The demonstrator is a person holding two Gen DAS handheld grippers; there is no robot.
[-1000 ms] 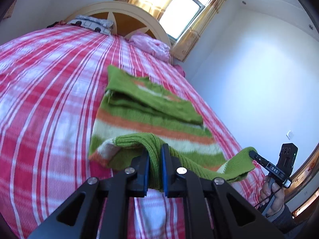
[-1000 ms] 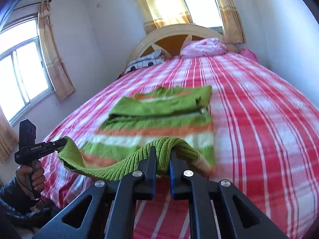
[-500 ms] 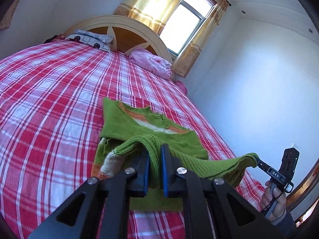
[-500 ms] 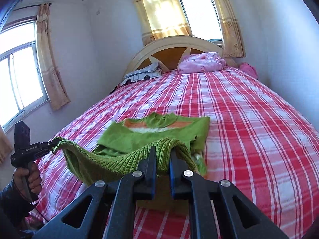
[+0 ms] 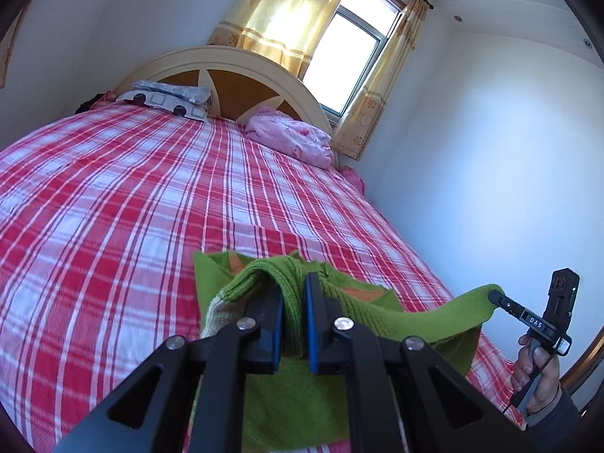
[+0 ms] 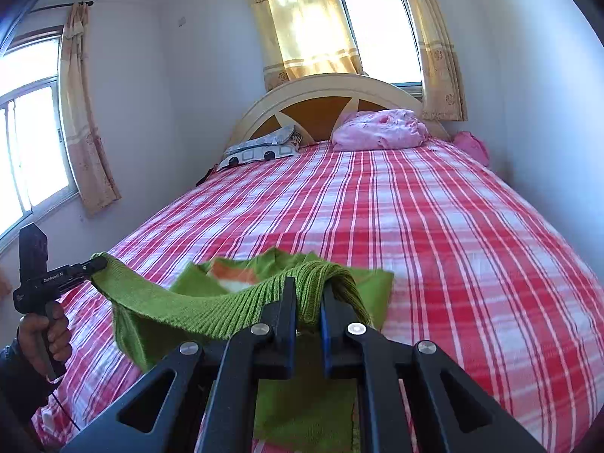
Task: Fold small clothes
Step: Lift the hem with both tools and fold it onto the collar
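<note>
A green knit sweater [image 5: 415,317] lies on the bed, its ribbed hem lifted and stretched between my two grippers. My left gripper [image 5: 294,290] is shut on one hem corner; in the right wrist view it shows at the far left [image 6: 100,263], held by a hand. My right gripper [image 6: 307,290] is shut on the other corner of the sweater [image 6: 181,305]; in the left wrist view it shows at the right [image 5: 493,296]. The hem hangs over the neck end, where an orange and white stripe [image 6: 230,277] peeks out. The sweater's lower part is hidden under the fingers.
The bed [image 5: 113,207] carries a red and white plaid sheet. At its head are a cream headboard [image 6: 328,87], a pink bundle [image 6: 381,130] and a patterned pillow [image 6: 264,149]. A white wall [image 5: 490,170] runs close along one side; curtained windows stand behind and beside.
Both grippers have carried the hem up and forward towards the headboard. The striped body that lay open a second ago is now covered, and only the neck end shows.
</note>
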